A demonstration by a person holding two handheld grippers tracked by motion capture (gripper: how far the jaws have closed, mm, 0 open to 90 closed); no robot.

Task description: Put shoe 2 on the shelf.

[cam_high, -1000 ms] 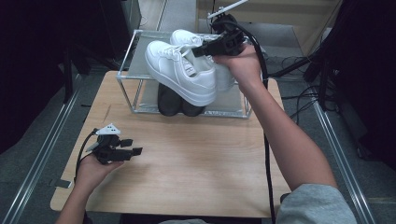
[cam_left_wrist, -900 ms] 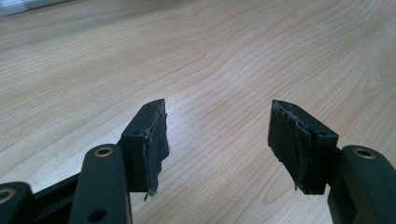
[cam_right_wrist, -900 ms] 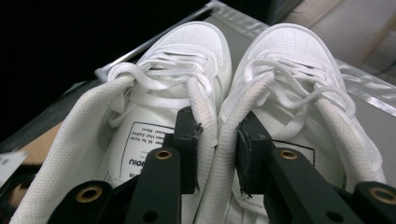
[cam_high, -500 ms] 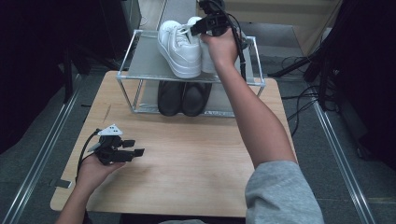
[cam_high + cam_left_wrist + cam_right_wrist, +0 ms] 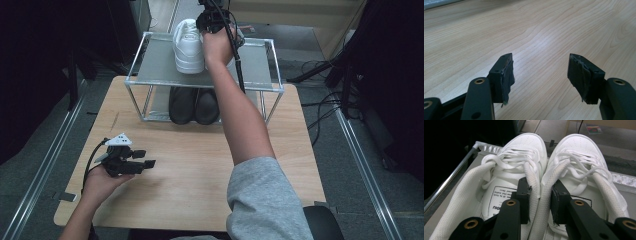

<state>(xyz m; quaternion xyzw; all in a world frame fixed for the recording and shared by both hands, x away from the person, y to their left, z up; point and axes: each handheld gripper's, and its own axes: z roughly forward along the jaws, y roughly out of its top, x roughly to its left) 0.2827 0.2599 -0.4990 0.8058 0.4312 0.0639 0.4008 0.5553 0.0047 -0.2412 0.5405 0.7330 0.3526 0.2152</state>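
— So, where do we hold the white shoes [image 5: 541,177]?
— On the rack's top shelf [image 5: 155,70]; our right claw [image 5: 540,195] pinches their inner collars together. Our left claw [image 5: 540,72] gapes wide above the tabletop [image 5: 544,30]

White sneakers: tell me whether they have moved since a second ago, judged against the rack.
Yes. The white sneakers, pinched by the right gripper, have gone from tilted above the rack's front edge back toward its far side, over the top shelf.

A pair of black shoes [image 5: 194,105] sits on the rack's [image 5: 150,70] lower shelf.
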